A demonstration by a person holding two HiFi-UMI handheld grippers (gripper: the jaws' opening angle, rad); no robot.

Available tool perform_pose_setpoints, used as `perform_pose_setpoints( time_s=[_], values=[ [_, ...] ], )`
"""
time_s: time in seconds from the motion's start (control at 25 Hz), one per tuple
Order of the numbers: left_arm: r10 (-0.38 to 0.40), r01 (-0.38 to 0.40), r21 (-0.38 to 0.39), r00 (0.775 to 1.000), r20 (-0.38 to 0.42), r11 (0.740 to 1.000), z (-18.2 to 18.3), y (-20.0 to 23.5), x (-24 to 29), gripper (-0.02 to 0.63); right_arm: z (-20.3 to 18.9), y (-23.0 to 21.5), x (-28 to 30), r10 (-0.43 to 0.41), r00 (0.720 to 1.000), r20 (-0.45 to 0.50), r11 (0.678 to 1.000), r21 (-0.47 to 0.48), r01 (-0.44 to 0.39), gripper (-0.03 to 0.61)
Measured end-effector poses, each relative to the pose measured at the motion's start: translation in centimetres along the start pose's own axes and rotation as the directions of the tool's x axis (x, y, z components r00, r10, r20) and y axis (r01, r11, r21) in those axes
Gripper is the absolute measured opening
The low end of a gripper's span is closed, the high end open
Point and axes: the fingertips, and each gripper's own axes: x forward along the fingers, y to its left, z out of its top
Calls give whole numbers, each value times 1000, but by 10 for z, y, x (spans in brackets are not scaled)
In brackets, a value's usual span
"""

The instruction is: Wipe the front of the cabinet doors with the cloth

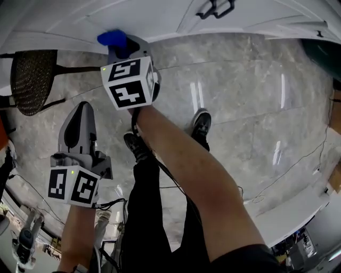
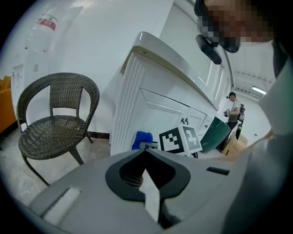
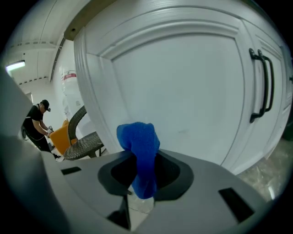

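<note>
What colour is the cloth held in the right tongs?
Bright blue; the right gripper view shows the cloth best.

Bright, even indoor light; glare streaks on the glossy grey marble floor toward three o'clock. Both gripper views warp at their dark edges.

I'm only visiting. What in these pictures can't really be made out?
1. Whether the blue cloth in the right gripper touches the white cabinet door: the right gripper view looks end-on, and in the head view the marker cube covers most of the cloth.
2. The black door handles: partly cut off by the head view's top edge.
3. The distant person in the left gripper view: too small to tell what they do.
</note>
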Motion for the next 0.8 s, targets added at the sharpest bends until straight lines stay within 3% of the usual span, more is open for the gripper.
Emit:
perform_pose_setpoints(
  time_s=[0.28,0.44,0.8],
  values=[
    [-92,93,18,995,-28,996,-4,-73,40,0,11,-88,-22,-58,998,16,998,-24,58,78],
    [-117,118,7,992,-38,993,-6,-104,60,0,7,-131,-38,-101,995,-1,995,17,101,78],
    [-121,121,6,992,-45,993,-13,-131,87,0,-2,-196,-56,-138,990,-32,990,-10,138,78]
  ],
)
